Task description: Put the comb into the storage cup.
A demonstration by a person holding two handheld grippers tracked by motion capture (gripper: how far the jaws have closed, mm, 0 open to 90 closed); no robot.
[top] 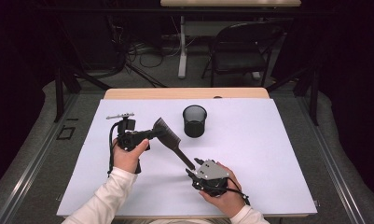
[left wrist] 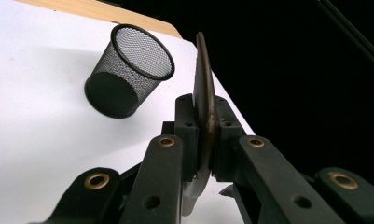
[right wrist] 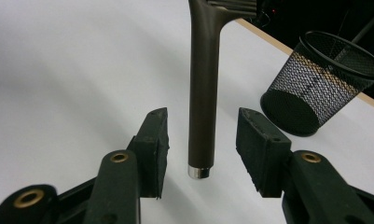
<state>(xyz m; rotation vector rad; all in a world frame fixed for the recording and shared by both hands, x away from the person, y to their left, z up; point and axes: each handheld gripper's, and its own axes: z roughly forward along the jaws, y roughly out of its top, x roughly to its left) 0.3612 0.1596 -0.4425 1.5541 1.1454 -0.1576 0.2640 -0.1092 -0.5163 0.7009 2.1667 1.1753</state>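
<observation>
Now the left tongs [top: 153,134] clamp the comb [top: 168,136] by its toothed head, while its handle end sits untouched between the open right tongs [right wrist: 202,154].

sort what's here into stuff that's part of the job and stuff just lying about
In the job:
- brush, head clamped in left gripper
- right gripper, jaws open either side of the handle tip
- mesh pen cup, probably

Lying about:
- folding chair
- floor cables

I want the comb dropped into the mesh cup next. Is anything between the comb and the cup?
Nothing visible. The left gripper is clamped on the comb head, the mesh cup stands open and upright just beyond it, and bare white table lies between. The right gripper is open around the handle.
</observation>
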